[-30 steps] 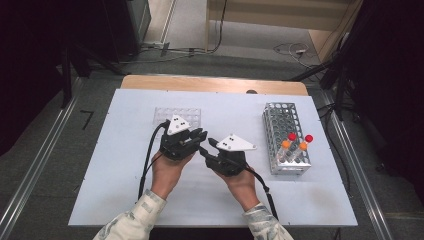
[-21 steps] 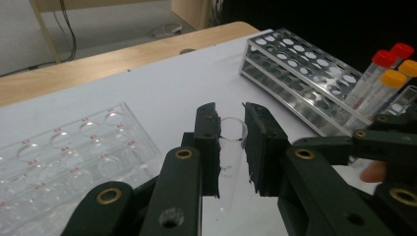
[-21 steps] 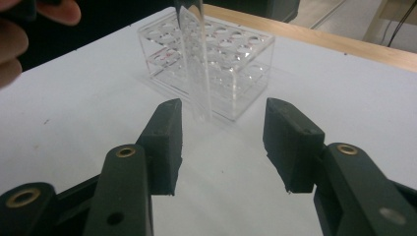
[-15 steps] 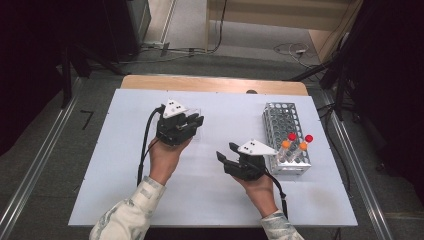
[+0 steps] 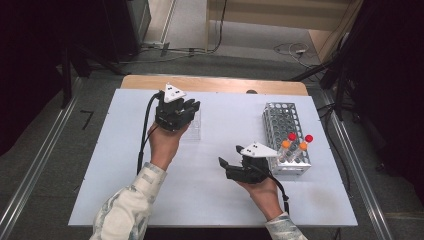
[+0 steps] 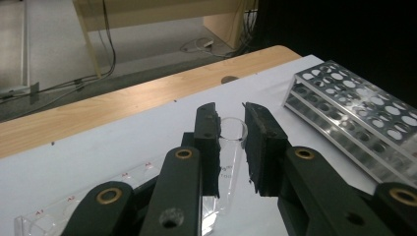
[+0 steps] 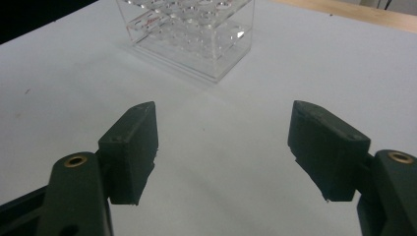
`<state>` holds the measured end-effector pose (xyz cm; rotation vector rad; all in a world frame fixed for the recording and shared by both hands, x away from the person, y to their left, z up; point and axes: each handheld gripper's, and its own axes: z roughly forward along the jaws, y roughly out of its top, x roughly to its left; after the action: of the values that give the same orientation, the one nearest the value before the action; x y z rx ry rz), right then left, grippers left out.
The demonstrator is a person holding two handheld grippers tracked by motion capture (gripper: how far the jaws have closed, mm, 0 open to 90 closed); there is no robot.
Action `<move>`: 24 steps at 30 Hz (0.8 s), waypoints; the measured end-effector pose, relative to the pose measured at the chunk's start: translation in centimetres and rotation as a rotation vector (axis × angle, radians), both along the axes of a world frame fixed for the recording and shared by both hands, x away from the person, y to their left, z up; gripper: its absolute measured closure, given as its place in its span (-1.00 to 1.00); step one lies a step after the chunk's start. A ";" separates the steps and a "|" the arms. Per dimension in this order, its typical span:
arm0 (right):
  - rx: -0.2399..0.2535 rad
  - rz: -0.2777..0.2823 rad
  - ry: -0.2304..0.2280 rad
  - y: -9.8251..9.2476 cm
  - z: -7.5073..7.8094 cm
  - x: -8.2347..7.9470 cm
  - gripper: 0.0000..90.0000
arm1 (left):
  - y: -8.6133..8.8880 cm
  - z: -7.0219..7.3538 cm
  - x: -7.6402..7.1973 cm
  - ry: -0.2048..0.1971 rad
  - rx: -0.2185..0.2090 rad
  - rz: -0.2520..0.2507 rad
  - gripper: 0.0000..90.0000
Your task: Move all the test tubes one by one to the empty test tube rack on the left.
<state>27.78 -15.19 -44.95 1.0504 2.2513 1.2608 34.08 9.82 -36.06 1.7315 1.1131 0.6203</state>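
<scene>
in the high view, the left gripper [image 5: 187, 111] is seen upper left of centre, over the clear rack [image 5: 192, 131]; the right gripper [image 5: 231, 161] is held lower centre, just left of the metal rack [image 5: 280, 117], with bare table [image 5: 120, 190] between and below. in the left gripper view, a clear tube [image 6: 230, 147] is clamped between the jaws, mid-frame, above the clear rack's edge [image 6: 49, 216]. in the right gripper view, the jaws have just been opening and stand wide apart, nothing between them, the clear rack [image 7: 196, 39] at the top.

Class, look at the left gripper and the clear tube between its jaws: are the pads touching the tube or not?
Touching. In the left gripper view, the left gripper has both pads pressed against the clear tube.
</scene>
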 end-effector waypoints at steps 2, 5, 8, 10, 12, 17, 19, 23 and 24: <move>-0.004 0.004 0.001 -0.2 0.0 -0.2 -0.45 | 0.0 -0.2 0.3 0.005 0.001 0.008 0.72; 0.004 0.007 0.008 -0.4 -0.2 -0.4 -0.45 | -0.2 -0.5 0.7 0.002 0.031 0.027 0.72; 0.004 0.009 0.008 -0.7 -0.3 -0.7 -0.45 | -0.3 -0.8 0.9 -0.002 0.044 0.041 0.72; 0.006 0.011 0.010 -0.9 -0.4 -0.9 -0.45 | -0.4 -0.9 1.2 0.000 0.043 0.042 0.72; -0.003 0.013 0.006 -1.0 -0.5 -1.0 -0.45 | -0.5 -1.1 1.4 0.000 0.044 0.048 0.72; 0.001 0.008 0.009 -1.4 -0.5 -1.2 -0.45 | -0.8 -1.5 1.7 0.006 0.049 0.050 0.72; 0.001 0.010 0.006 -1.4 -0.5 -1.2 -0.45 | -1.0 -1.6 1.6 0.003 0.064 0.054 0.72; -0.002 0.010 0.003 -1.4 -0.5 -1.4 -0.45 | -1.4 -2.3 1.5 -0.003 0.084 0.065 0.72; -0.002 0.010 0.002 -1.4 -0.5 -1.4 -0.45 | -1.4 -2.5 1.5 -0.002 0.097 0.065 0.72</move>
<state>26.42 -16.60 -45.42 1.0410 2.2612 1.2620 35.59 8.43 -38.58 1.7824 1.1576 0.7269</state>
